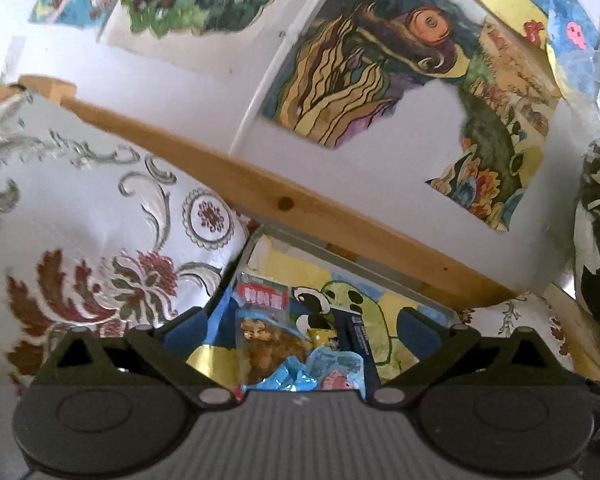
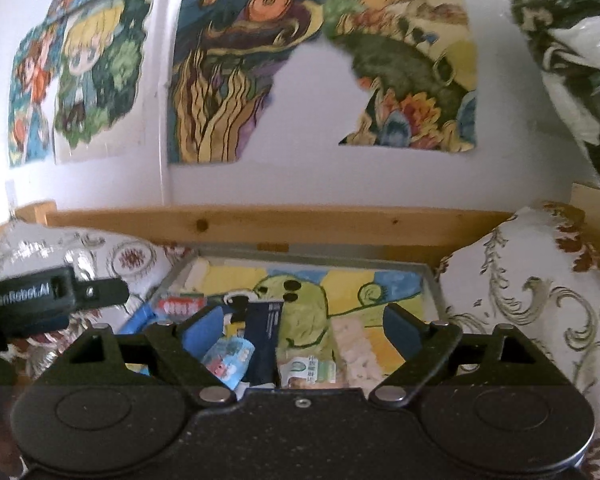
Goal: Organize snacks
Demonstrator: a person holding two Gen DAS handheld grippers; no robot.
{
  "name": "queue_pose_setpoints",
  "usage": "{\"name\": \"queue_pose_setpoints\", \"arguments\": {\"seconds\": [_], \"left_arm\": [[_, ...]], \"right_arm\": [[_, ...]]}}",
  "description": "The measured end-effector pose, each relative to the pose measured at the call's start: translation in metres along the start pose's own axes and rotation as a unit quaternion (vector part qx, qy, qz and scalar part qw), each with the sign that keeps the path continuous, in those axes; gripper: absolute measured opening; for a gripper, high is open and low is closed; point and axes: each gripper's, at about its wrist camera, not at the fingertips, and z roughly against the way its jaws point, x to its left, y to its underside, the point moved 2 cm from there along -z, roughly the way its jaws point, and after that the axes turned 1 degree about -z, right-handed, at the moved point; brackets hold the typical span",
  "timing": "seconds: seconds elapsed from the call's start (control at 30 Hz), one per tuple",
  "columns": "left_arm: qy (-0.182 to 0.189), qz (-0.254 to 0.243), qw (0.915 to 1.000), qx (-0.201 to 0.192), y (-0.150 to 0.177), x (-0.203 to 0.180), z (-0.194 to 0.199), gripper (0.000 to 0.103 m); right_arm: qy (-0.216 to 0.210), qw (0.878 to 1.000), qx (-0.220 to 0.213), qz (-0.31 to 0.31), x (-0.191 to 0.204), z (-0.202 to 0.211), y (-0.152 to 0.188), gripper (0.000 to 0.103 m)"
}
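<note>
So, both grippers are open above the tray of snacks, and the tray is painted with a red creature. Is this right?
Not quite: the creature painted on the tray is green, not red, as the right wrist view shows most clearly. The rest holds: the left gripper and the right gripper are both open above the snacks.

Snack packets crowd the tray's left; its right lies open.

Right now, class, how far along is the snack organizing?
Several packets already lie in the grey tray with the green bird picture, including a dark navy packet and a light-blue cartoon packet. Both the left gripper and the right gripper are open, holding nothing. What remains is unclear.
</note>
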Motion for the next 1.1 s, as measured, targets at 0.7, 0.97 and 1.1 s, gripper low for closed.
{"name": "queue_pose_setpoints", "arguments": {"seconds": [0.7,0.97,1.1], "left_arm": [[-0.049,-0.076,0.9950,-0.043,0.018,-0.049,0.136,0.103],[-0.063,-0.096,0.9932,-0.018,0.048,-0.051,0.174,0.103],[-0.066,-0.108,0.9919,-0.006,0.065,-0.053,0.190,0.103]], "right_arm": [[-0.015,0.999,-0.039,-0.020,-0.019,0.136,0.008,0.102],[-0.009,0.999,-0.016,-0.030,-0.033,0.179,0.042,0.102],[-0.007,1.000,-0.001,-0.030,-0.036,0.196,0.062,0.102]]}}
